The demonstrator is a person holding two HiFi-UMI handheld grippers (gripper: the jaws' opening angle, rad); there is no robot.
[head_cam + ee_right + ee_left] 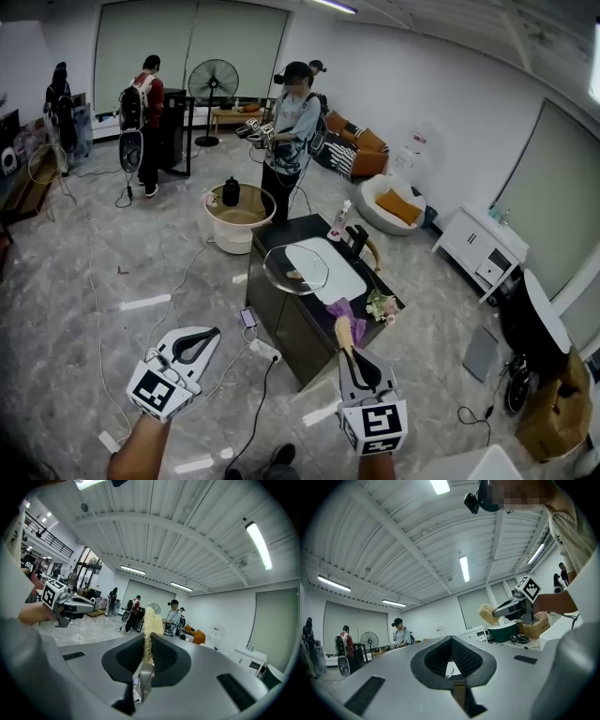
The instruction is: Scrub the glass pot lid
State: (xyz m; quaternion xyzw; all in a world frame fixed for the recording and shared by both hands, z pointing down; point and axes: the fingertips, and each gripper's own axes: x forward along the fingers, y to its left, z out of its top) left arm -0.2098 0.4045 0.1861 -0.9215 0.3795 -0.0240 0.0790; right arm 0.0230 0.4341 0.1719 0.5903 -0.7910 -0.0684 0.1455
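Note:
The glass pot lid (296,269) lies on the dark counter (281,309), partly over the white sink basin (336,272). My left gripper (210,334) hovers low at the left, well short of the counter, shut with nothing between its jaws (451,638). My right gripper (344,341) is near the counter's near corner and is shut on a yellow sponge (343,330). The sponge (150,623) sticks up from between the right gripper's (146,638) closed jaws. In the left gripper view the right gripper (495,613) shows with the sponge (487,615) at its tip.
A purple cloth (348,311) and flowers (381,305) lie at the counter's near end, a black tap (357,240) at the far side. A white tub (239,217), cables and a power strip (264,350) are on the floor. A person (291,131) stands beyond the counter.

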